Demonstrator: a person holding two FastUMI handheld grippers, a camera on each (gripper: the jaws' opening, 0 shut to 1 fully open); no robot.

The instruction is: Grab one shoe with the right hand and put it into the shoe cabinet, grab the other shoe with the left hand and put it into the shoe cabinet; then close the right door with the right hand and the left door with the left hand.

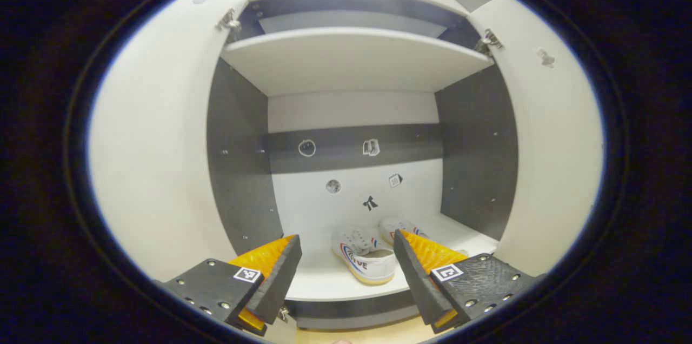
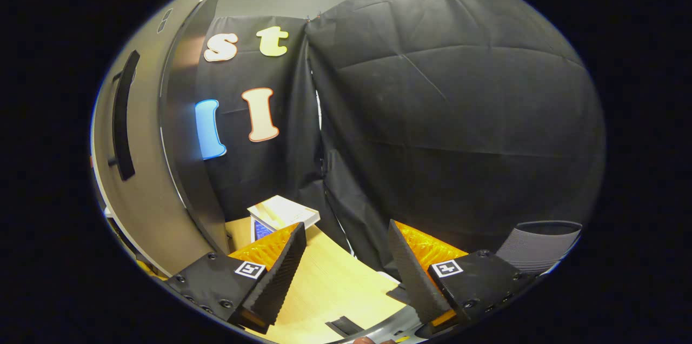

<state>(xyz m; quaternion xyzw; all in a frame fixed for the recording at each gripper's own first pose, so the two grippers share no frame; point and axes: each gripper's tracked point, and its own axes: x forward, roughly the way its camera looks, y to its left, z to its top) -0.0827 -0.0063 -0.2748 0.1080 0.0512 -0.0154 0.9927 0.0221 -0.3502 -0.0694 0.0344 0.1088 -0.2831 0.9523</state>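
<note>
Cabinet: shoe cabinet of smooth flat panels, pale shelves and back set against dark grey side walls, with a dark band across the back carrying small stickers.
Doors: left door and right door both swung wide open, their inner faces plain and pale, metal hinges at the upper corners.
Shelves: upper shelf bare; bottom shelf holding both shoes.
Near shoe: white canvas shoe with laced upper, striped side marking and a pale rubber sole, lying near the front edge of the bottom shelf.
Far shoe: second shoe, also white with side stripes, just behind and to the right of the first, partly hidden by a finger.
Left gripper: left gripper in front of the cabinet opening, jaws spread wide with nothing between them; ribbed wedge-shaped fingers.
Right gripper: right gripper likewise spread and holding nothing, over a light wooden surface.
Surroundings: creased black cloth wall; outer face of a grey cabinet door with a long dark handle; white flat box; grey ribbed chair back.
</note>
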